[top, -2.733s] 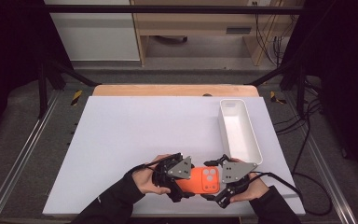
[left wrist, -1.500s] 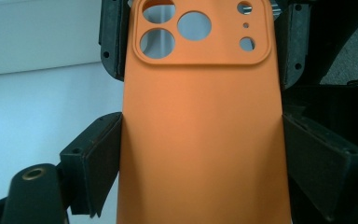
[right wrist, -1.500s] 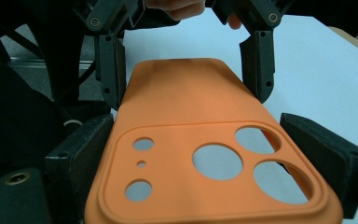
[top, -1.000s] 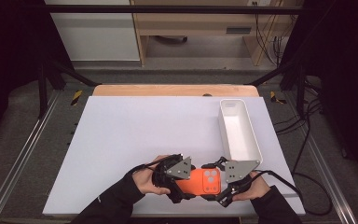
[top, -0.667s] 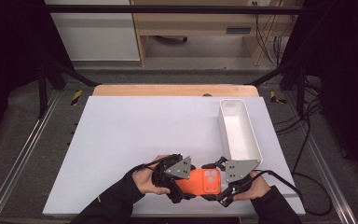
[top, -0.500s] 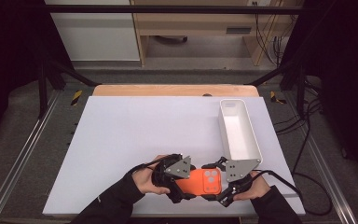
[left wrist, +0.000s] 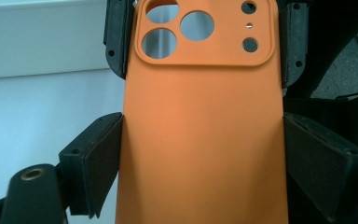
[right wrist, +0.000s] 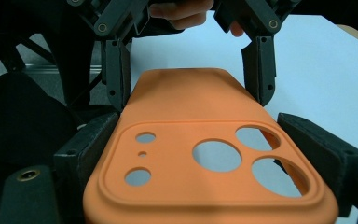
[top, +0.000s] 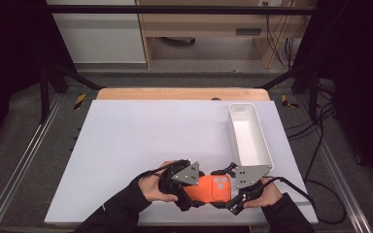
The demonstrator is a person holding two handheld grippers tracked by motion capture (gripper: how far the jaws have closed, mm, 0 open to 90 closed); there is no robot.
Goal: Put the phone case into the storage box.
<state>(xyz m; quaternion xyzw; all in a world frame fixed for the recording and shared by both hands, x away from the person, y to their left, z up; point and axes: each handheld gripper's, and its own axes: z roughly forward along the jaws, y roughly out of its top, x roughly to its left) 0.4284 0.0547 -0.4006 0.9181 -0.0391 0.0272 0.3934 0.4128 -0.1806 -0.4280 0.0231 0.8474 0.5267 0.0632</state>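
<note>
Spreading wide and bare toward the far edge: the white surface (top: pixel 141 141), with the white bin (top: pixel 248 138) lying along its right edge. Hovering at the near edge: the orange phone case (top: pixel 212 188), being clamped by its long sides between left tool (top: pixel 187 190) and right tool (top: pixel 233 191). Showing up close from the tools: camera cutouts (right wrist: pixel 216 155).

One orange phone case (top: pixel 212 188), with three large round cutouts and three small holes in its camera panel. One white rectangular bin (top: pixel 249 137). Two grippers, one table (top: pixel 141 136).
</note>
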